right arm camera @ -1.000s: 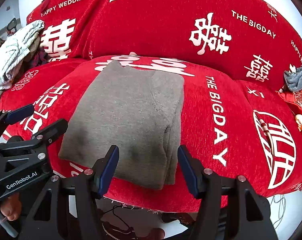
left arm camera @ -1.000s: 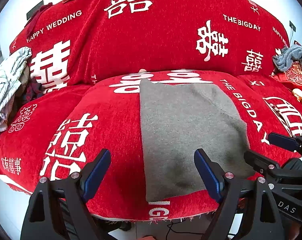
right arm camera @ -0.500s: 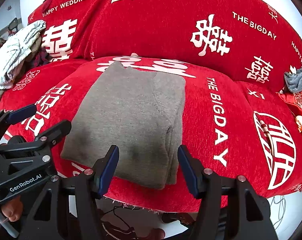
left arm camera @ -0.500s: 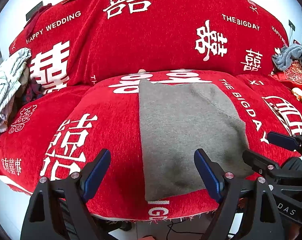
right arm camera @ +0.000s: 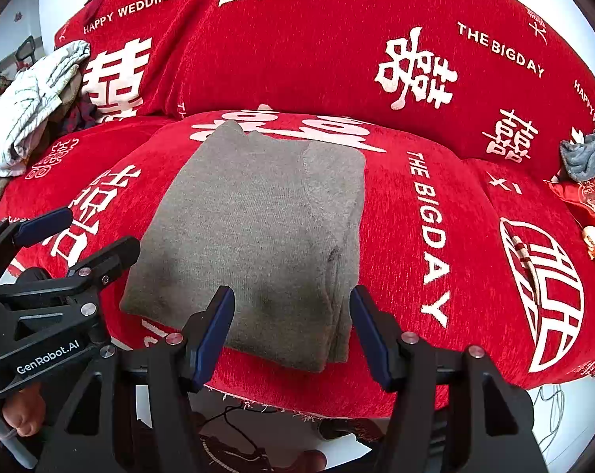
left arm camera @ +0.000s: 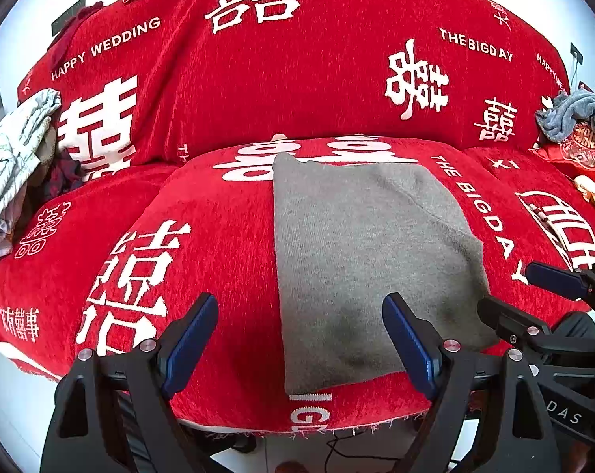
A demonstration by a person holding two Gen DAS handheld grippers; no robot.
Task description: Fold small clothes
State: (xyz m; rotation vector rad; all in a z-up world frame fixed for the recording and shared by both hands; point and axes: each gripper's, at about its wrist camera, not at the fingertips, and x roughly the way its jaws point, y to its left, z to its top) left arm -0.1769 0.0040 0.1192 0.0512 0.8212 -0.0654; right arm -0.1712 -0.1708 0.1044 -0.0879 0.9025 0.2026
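While both tongs, left (left arm camera: 299, 345) & right (right arm camera: 291, 333), hang apart w/ nothing held, your grey knit (right arm camera: 258, 232) lies folded on the red sofa seat (right arm camera: 455, 276); prob. soft, light, floppy, so pinch near-edge corners thru all layers.

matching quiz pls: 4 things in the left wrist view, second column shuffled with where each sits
1 grey garment
2 white striped cloth
3 blue-grey cloth
4 left tool

A far right, against the backrest
B open, at the cushion's front edge
C folded flat on the middle cushion
D heaped at far left

Pairs: 1-C, 2-D, 3-A, 4-B
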